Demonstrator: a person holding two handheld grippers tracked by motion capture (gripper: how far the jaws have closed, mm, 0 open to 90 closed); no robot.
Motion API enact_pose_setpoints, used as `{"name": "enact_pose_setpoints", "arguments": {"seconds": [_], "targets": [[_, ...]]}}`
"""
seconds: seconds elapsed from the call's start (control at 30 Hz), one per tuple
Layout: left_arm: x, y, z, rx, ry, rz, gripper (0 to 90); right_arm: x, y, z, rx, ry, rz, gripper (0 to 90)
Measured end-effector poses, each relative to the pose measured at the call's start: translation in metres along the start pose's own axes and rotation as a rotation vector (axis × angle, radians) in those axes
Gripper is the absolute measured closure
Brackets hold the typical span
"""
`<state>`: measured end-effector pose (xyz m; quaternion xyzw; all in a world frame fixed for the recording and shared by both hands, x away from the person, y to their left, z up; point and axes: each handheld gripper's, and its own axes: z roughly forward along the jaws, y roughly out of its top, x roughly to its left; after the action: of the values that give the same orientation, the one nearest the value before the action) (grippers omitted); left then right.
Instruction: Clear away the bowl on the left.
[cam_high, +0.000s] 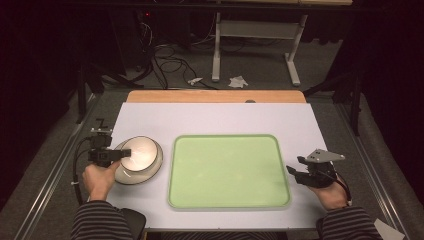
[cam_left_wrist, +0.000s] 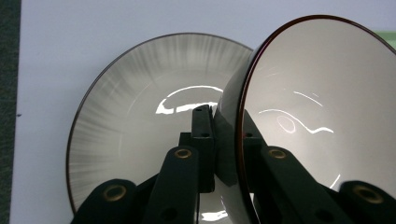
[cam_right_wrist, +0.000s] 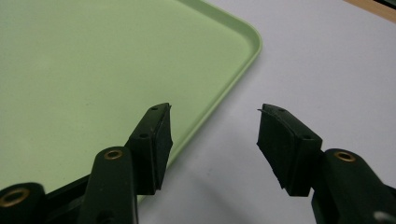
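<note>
Two pale glossy bowls (cam_high: 142, 159) sit stacked at the left of the white table top. In the left gripper view the upper bowl (cam_left_wrist: 317, 107), cream inside with a dark rim, is tilted up over the grey streaked lower bowl (cam_left_wrist: 126, 121). My left gripper (cam_left_wrist: 224, 123) is shut on the upper bowl's near rim, one pad inside and one outside; in the high view the left gripper (cam_high: 124, 153) reaches in from the bowls' left. My right gripper (cam_right_wrist: 212, 123) stands open with nothing between its jaws, just off the green tray's right edge (cam_high: 288, 172).
A light green tray (cam_high: 230, 170) lies bare in the middle of the table, and its corner (cam_right_wrist: 93, 70) is right by my right gripper. A wooden strip (cam_high: 215, 96) runs along the table's far edge. Beyond it are cables and a white stand (cam_high: 255, 30) on the floor.
</note>
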<state>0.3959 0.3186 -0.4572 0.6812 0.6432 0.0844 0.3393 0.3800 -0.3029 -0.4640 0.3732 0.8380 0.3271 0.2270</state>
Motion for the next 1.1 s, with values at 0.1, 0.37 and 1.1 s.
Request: {"name": "enact_pose_setpoints", "arguments": {"seconds": [0.1,0.37,1.1], "targets": [[-0.007,0.002,0.000,0.003,-0.011,0.019,82.5,0.001,0.000,-0.001,-0.002,-0.006,-0.007,46.0],[-0.021,0.006,-0.005,-0.037,-0.033,0.041,82.5,0.001,-0.001,-0.003,-0.003,-0.012,-0.006,46.3],[-0.061,0.021,0.009,0.009,-0.148,0.150,82.5,-0.001,-0.010,-0.014,-0.006,-0.053,0.030,46.8]]}}
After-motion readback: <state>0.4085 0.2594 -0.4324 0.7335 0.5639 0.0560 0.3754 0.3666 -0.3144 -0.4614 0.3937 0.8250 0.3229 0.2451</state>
